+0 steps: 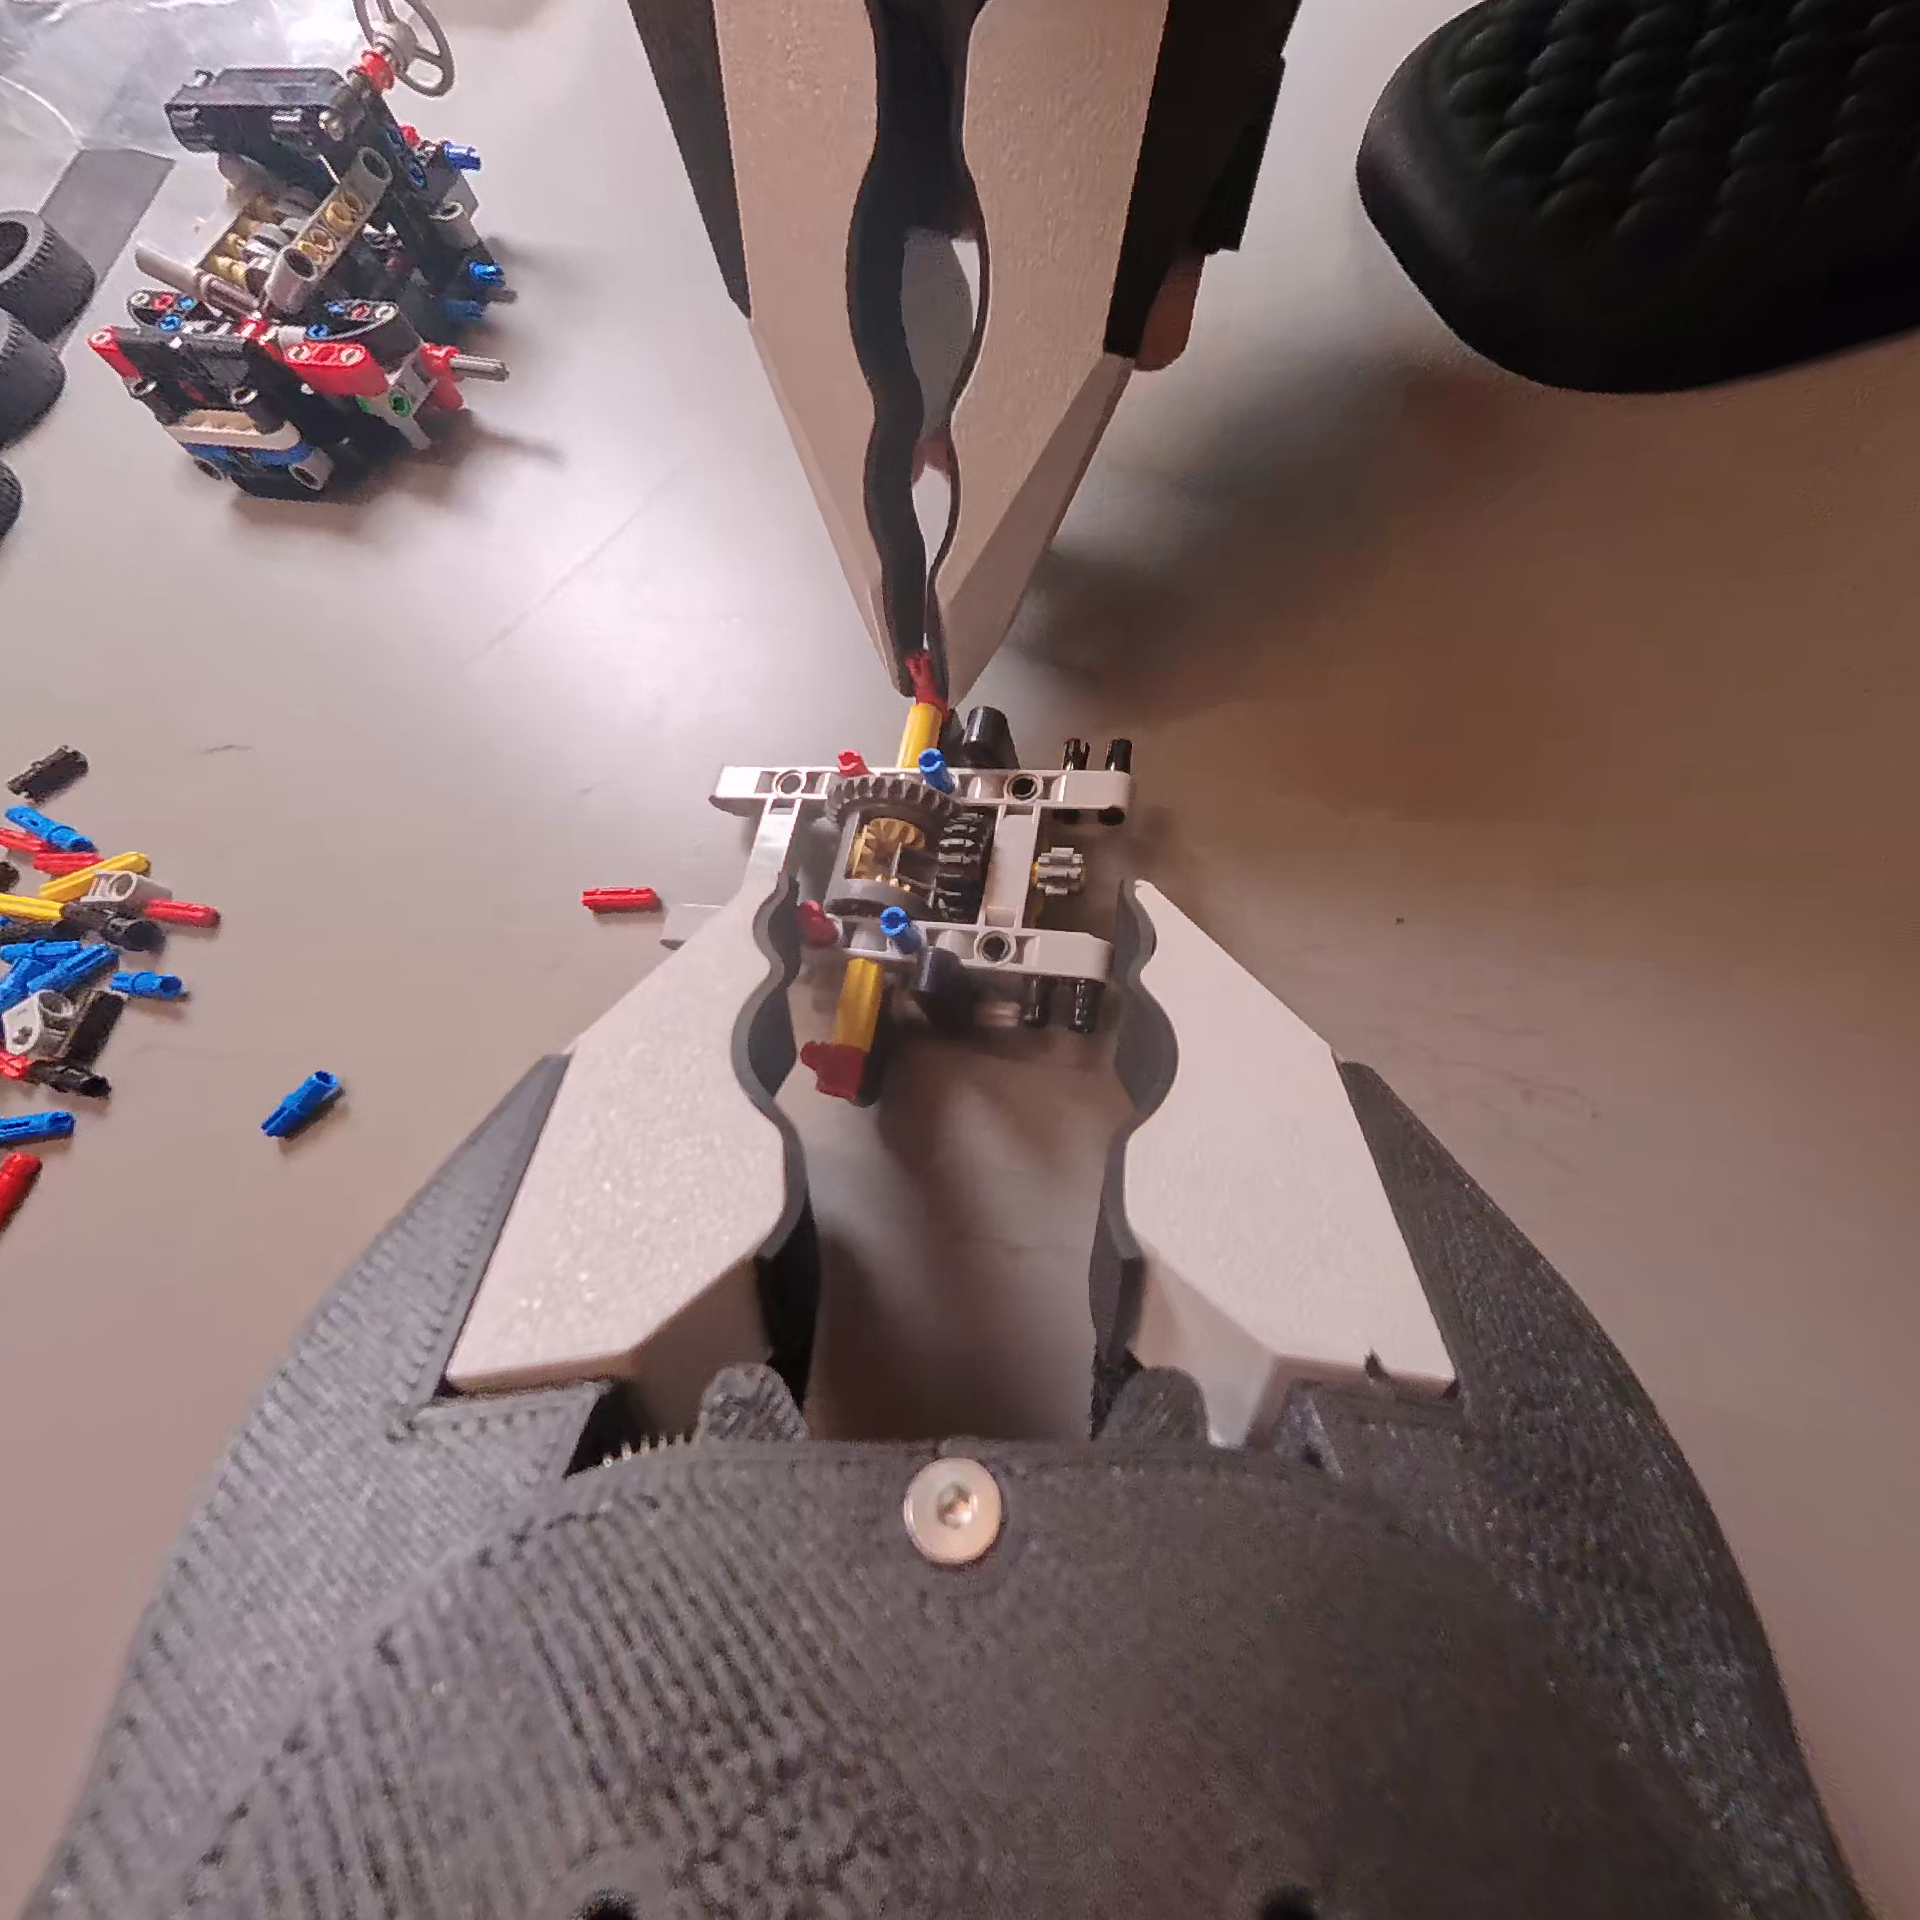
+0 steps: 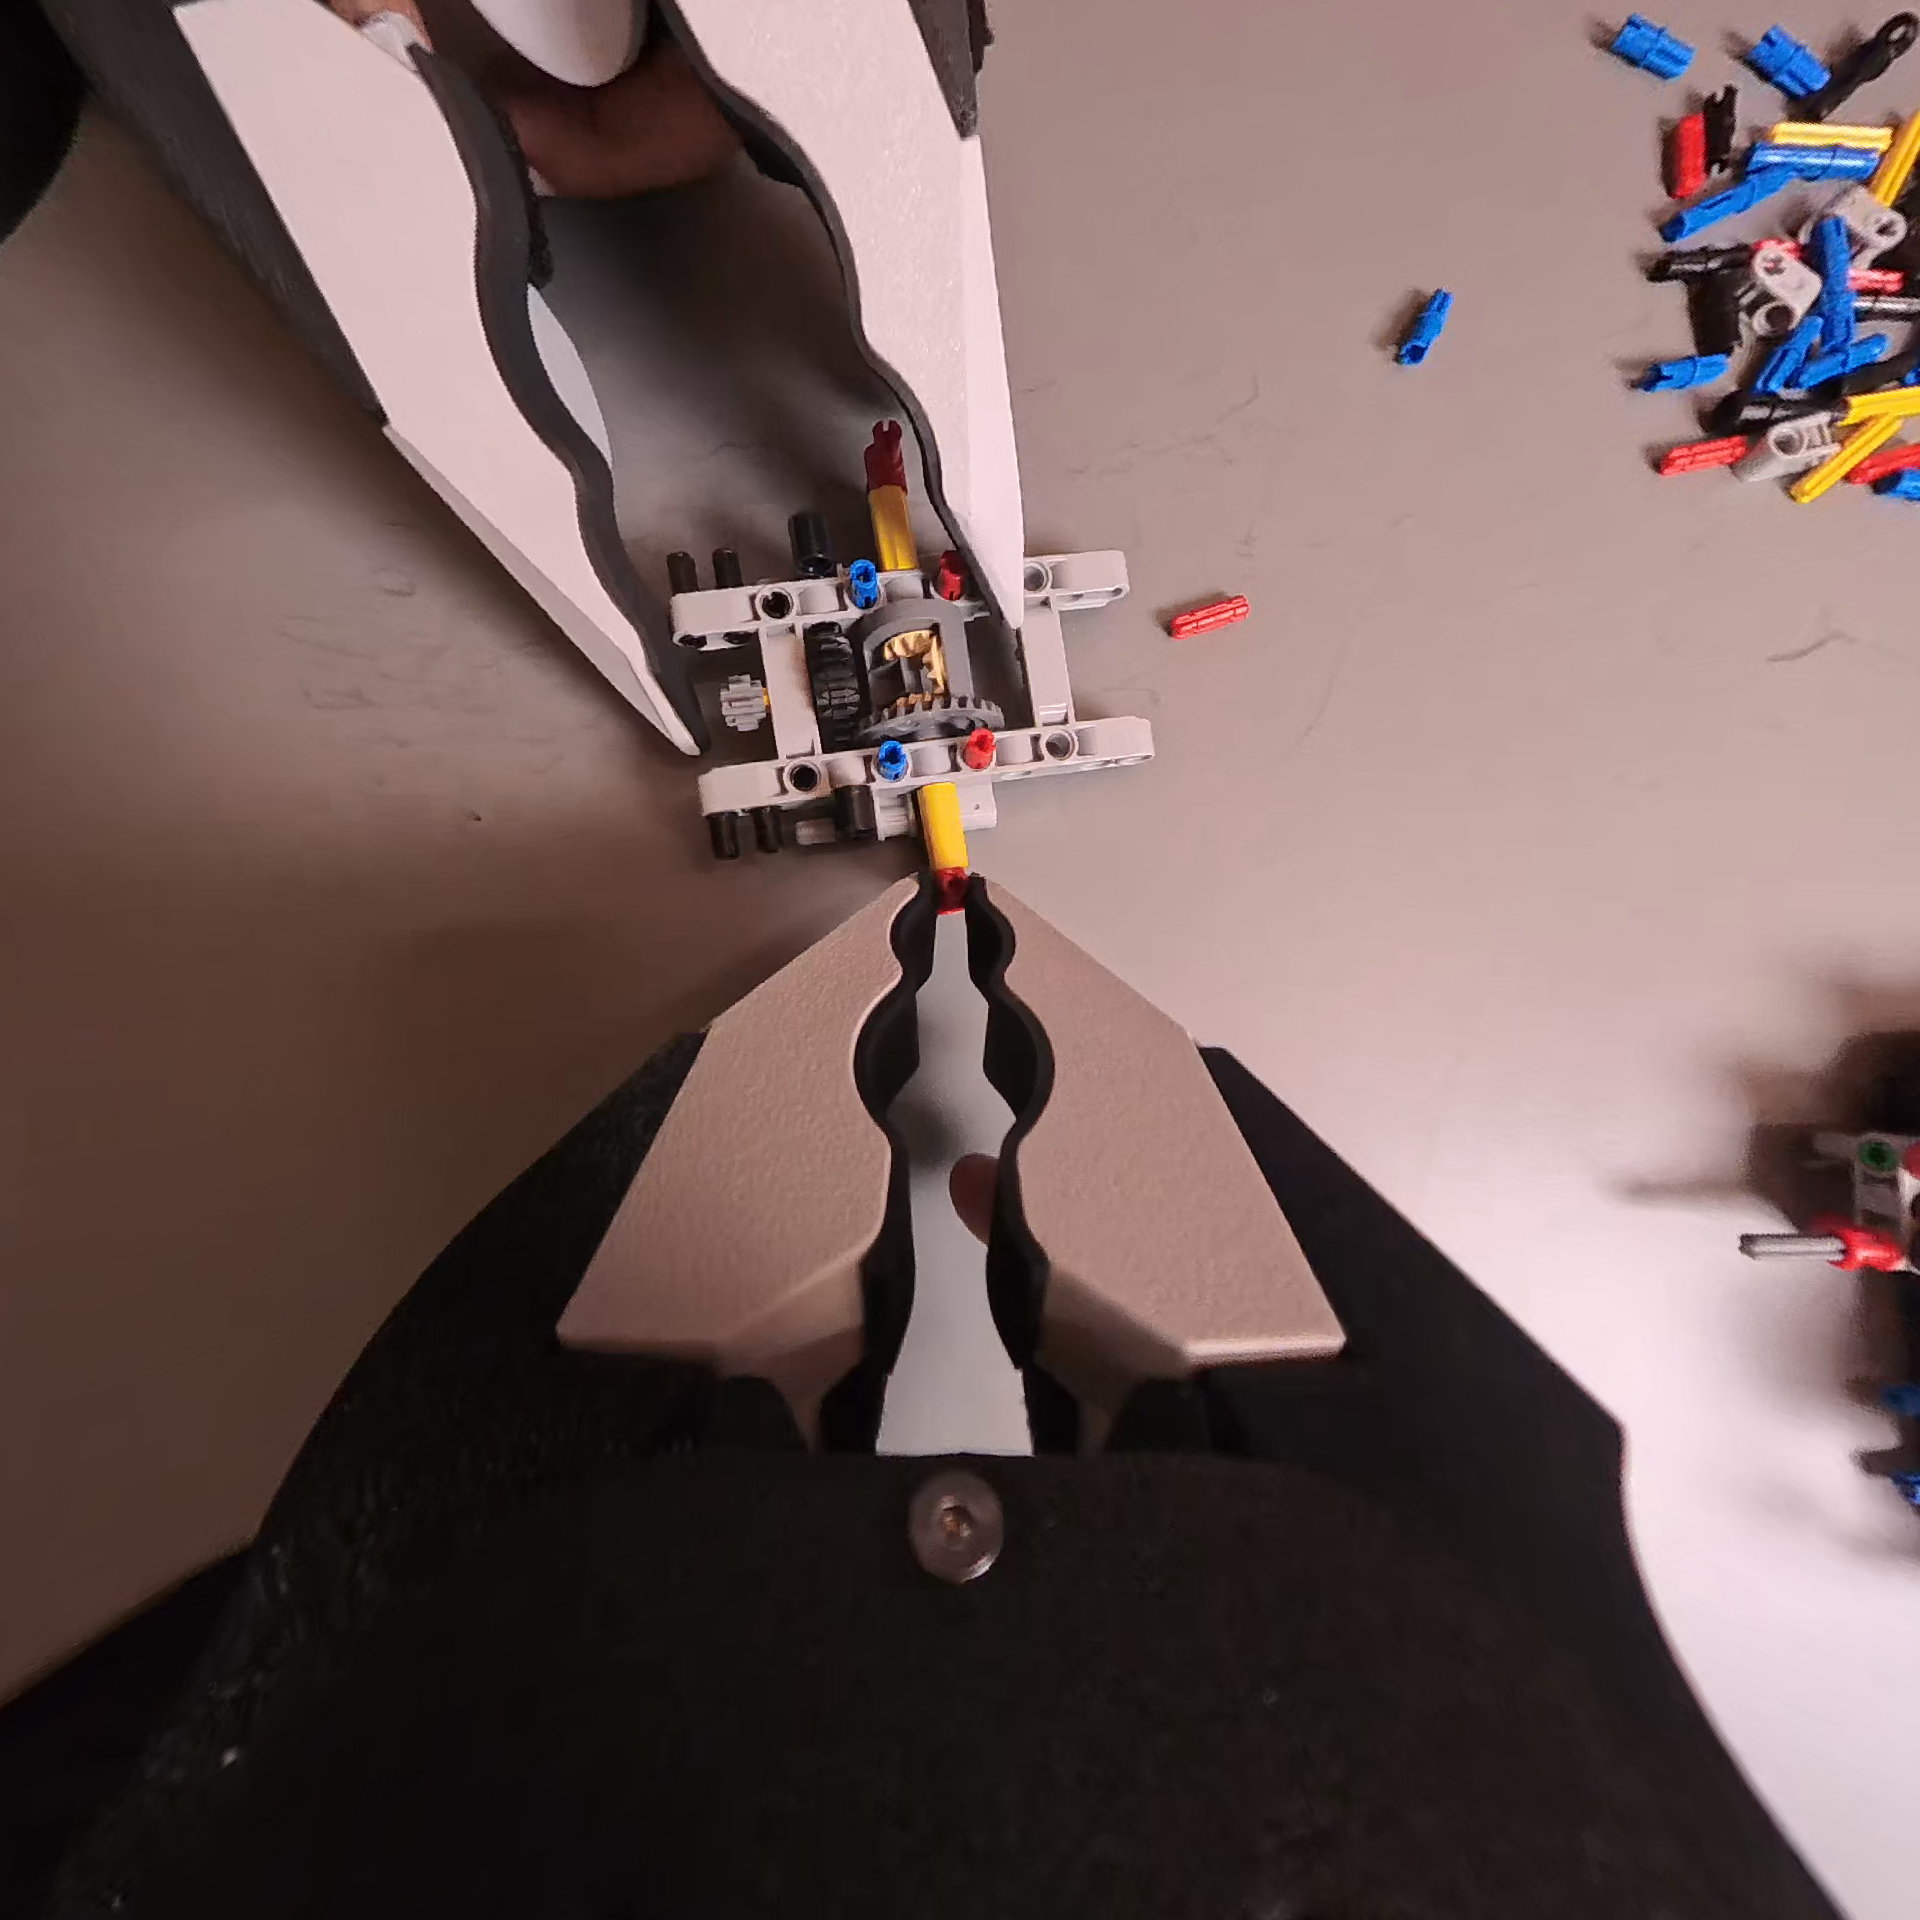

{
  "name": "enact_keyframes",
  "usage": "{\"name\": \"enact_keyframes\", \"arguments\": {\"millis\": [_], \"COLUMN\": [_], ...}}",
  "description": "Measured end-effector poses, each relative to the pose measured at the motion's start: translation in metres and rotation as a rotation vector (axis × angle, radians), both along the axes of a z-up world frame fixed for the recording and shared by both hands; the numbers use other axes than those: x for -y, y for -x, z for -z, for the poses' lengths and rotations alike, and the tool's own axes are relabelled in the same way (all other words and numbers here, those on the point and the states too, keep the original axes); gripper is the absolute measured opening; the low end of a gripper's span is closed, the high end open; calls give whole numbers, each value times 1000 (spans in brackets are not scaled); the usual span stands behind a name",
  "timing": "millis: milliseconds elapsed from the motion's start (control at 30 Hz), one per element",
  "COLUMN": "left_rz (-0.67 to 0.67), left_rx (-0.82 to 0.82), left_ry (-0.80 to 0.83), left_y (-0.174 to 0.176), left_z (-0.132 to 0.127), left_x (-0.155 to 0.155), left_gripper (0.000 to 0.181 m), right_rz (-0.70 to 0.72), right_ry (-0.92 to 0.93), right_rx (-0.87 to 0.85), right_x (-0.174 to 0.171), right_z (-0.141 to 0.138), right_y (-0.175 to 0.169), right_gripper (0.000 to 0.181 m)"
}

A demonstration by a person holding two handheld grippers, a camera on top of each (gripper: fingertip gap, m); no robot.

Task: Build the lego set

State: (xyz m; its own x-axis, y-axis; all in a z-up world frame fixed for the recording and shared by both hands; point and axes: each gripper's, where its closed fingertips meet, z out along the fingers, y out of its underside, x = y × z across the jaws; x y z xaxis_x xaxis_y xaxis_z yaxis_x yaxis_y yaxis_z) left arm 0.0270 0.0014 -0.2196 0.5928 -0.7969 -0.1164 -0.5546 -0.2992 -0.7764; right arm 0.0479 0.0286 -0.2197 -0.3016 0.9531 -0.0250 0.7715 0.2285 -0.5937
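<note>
A grey gear frame (image 1: 1023,784) with a differential, black and tan gears and a yellow axle (image 1: 864,1013) lies on the beige table. My left gripper (image 1: 956,899) straddles it with its fingers against the frame's two sides, holding it. It shows from the top in the right wrist view (image 2: 850,681), around the same frame (image 2: 1081,743). My right gripper (image 2: 948,896) is shut on a small red piece (image 2: 950,891) at the end of the yellow axle (image 2: 941,826) that sticks out of the frame. It enters the left wrist view from above (image 1: 923,675).
A pile of loose blue, red, yellow and black pins (image 1: 73,935) (image 2: 1797,291) lies to one side. A single red pin (image 1: 618,899) and a blue pin (image 1: 301,1103) lie nearer. A part-built chassis (image 1: 301,301), black tyres (image 1: 31,270) and a black padded object (image 1: 1662,187) stand farther off. The grippers' ends are close to 4 centimetres from one another.
</note>
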Motion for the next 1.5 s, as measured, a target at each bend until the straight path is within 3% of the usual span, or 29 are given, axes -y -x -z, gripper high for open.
{"name": "enact_keyframes", "arguments": {"millis": [233, 367, 500, 667, 800, 1000, 1500], "left_rz": [-21, -23, -26, -22, -22, -4, -1], "left_rx": [-30, -3, -21, -23, -24, -22, -24], "left_ry": [-40, -36, -47, -50, -54, -67, -74], "left_y": [0, -1, 0, 0, 1, -1, -1], "left_z": [1, 1, 3, 3, 2, 1, 1], "left_x": [1, 3, 2, 2, 2, 4, 4], "left_gripper": [59, 59, 59, 59, 59, 59, 59], "right_rz": [113, 65, -86, -147, -193, -286, -274], "right_ry": [-12, 28, -31, -31, -31, -37, -15], "right_rx": [-42, -94, -109, -112, -103, -86, -50], "right_x": [0, 2, 6, 2, 3, 5, 6], "right_z": [0, -2, -6, -3, 2, 5, 5], "right_y": [1, 0, -3, 0, 3, 2, 2], "right_gripper": [4, 5, 24, 24, 7, 6, 6]}}
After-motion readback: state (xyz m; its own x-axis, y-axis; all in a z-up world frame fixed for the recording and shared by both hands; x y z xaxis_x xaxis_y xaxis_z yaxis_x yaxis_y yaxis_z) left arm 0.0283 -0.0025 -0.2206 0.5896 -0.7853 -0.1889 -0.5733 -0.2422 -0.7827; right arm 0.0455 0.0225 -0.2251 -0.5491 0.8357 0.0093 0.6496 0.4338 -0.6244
